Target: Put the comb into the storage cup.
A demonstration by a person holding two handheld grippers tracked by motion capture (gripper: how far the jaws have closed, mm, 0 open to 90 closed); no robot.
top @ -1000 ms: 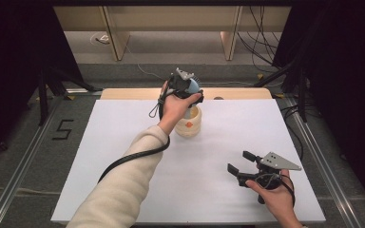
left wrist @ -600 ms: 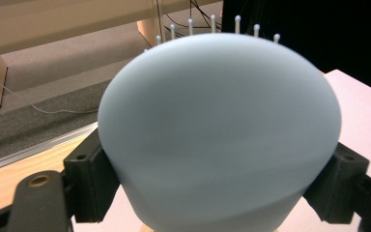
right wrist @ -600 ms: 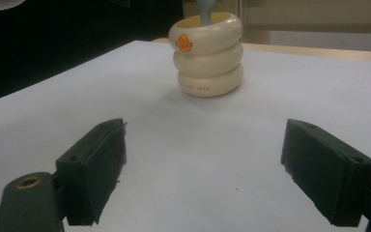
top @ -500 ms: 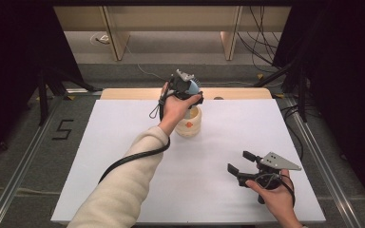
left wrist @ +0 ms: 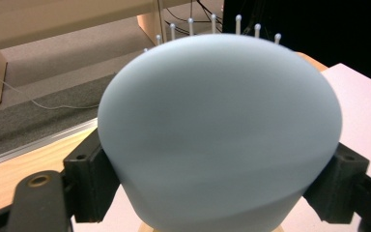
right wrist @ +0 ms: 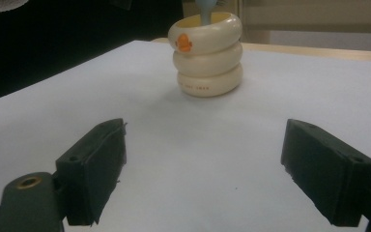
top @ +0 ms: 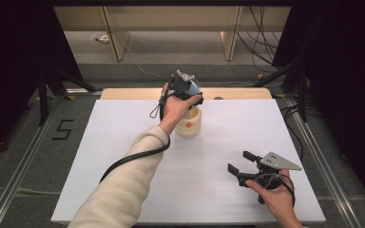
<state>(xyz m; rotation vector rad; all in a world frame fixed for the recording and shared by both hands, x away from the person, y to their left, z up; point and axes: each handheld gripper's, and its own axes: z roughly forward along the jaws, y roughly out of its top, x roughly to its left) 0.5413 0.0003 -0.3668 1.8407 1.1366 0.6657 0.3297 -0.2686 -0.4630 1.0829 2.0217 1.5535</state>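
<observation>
I hold the pale blue brush (left wrist: pixel 220 135) clamped between the left gripper (top: pixel 186 90) pads, above the cream holder (top: pixel 188 124); the right gripper (top: pixel 241 163) stands wide, empty.

light: bright on white table (top: pixel 123 142), dark surround | blur: pale blue object (left wrist: pixel 220 135) — soft (too close)

Left claw (top: pixel 188 93) clamped, arm outstretched, right claw (top: pixel 241 162) spread wide, held low

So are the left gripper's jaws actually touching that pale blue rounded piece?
Touching. The left gripper view shows both black pads pressed against the sides of the pale blue piece, with no gap on either side.
</observation>
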